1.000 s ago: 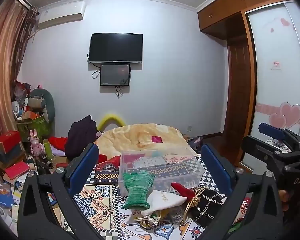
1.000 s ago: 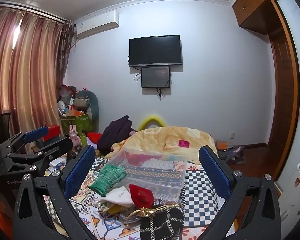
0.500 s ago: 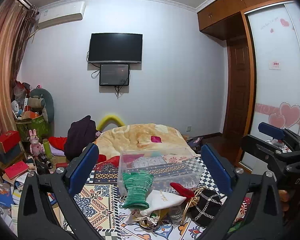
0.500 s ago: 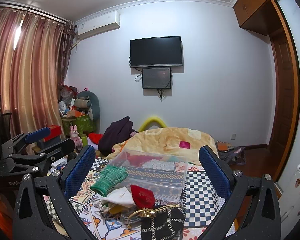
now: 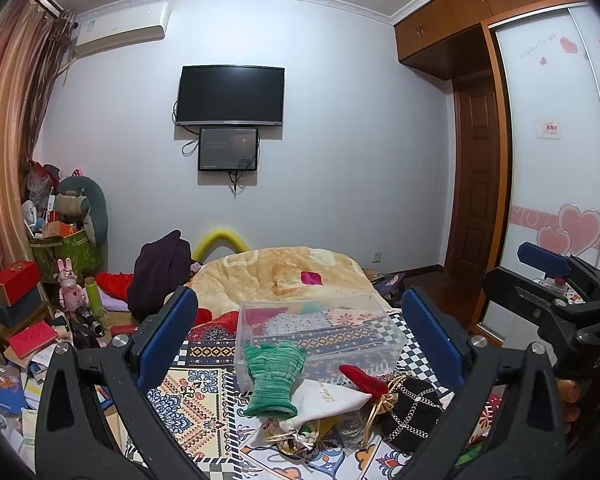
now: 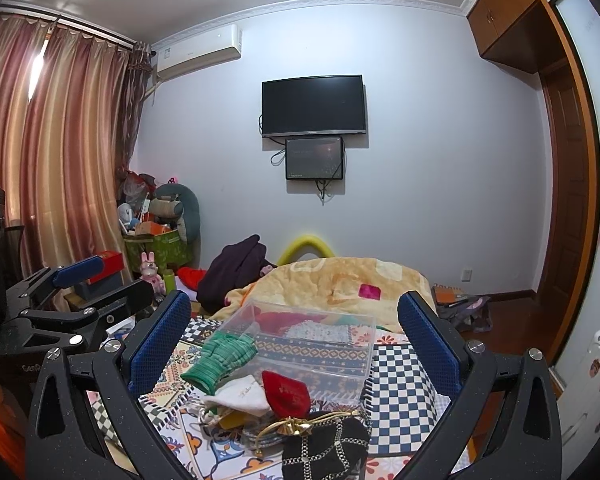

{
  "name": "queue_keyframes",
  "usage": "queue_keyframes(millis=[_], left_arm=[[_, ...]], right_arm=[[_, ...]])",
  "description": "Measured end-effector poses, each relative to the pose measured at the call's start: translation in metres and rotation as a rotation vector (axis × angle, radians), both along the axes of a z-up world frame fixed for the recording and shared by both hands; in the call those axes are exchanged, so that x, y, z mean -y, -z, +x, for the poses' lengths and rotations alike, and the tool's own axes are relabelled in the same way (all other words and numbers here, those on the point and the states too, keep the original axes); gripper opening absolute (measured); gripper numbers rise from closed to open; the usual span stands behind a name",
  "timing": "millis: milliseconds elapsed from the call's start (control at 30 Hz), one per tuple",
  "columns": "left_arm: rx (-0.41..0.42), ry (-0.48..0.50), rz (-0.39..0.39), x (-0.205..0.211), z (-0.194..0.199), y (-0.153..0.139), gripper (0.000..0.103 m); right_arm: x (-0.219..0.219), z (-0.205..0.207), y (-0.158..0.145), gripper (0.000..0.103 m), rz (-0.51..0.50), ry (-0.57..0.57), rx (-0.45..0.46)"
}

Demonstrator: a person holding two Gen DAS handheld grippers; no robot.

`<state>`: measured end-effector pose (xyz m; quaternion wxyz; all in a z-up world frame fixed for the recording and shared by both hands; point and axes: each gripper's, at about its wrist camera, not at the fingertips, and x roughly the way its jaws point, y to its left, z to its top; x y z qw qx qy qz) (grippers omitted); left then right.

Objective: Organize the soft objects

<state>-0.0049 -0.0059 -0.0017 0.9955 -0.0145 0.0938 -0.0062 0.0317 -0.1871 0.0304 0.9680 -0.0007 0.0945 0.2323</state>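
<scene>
Nothing has visibly shifted since the earlier frames. Left gripper and right gripper hover with jaws apart and empty. On the bed, the green glove leans against the clear box, fingers pointing up-away, cuff nearest.

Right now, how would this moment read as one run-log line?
phase: pre-grasp | left tongs: open, empty | right tongs: open, empty | green glove: draped over clear box front rim | pouches: piled in front of box
</scene>
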Motion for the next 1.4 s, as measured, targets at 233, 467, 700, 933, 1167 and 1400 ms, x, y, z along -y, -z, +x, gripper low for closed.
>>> queue_keyframes(millis=[233, 467, 700, 933, 1167, 1400], left_arm=[[-0.001, 0.008, -0.007, -0.0008, -0.0004, 0.0002, 0.103], [-0.006, 0.005, -0.01, -0.0037, 0.0004, -0.0024, 0.103], [-0.008, 0.004, -0.011, -0.0045, 0.0007, -0.0029, 0.103], [-0.008, 0.004, -0.011, -0.0044, 0.001, -0.0023, 0.103], [-0.009, 0.004, -0.01, -0.0041, 0.0009, -0.0015, 0.103], [-0.012, 0.004, -0.009, -0.0033, 0.0013, 0.0004, 0.103]], right_arm=[[0.0009, -0.0003, -0.0004, 0.103, 0.0, -0.001, 0.002], [0.0014, -0.0004, -0.0006, 0.103, 0.001, -0.002, 0.005], [0.0014, -0.0008, -0.0001, 0.103, 0.002, -0.002, 0.006], [0.0014, -0.001, 0.0, 0.103, 0.002, -0.001, 0.007], [0.0015, -0.001, 0.0005, 0.103, 0.002, -0.001, 0.007], [0.0024, -0.0015, 0.0007, 0.103, 0.001, -0.001, 0.007]])
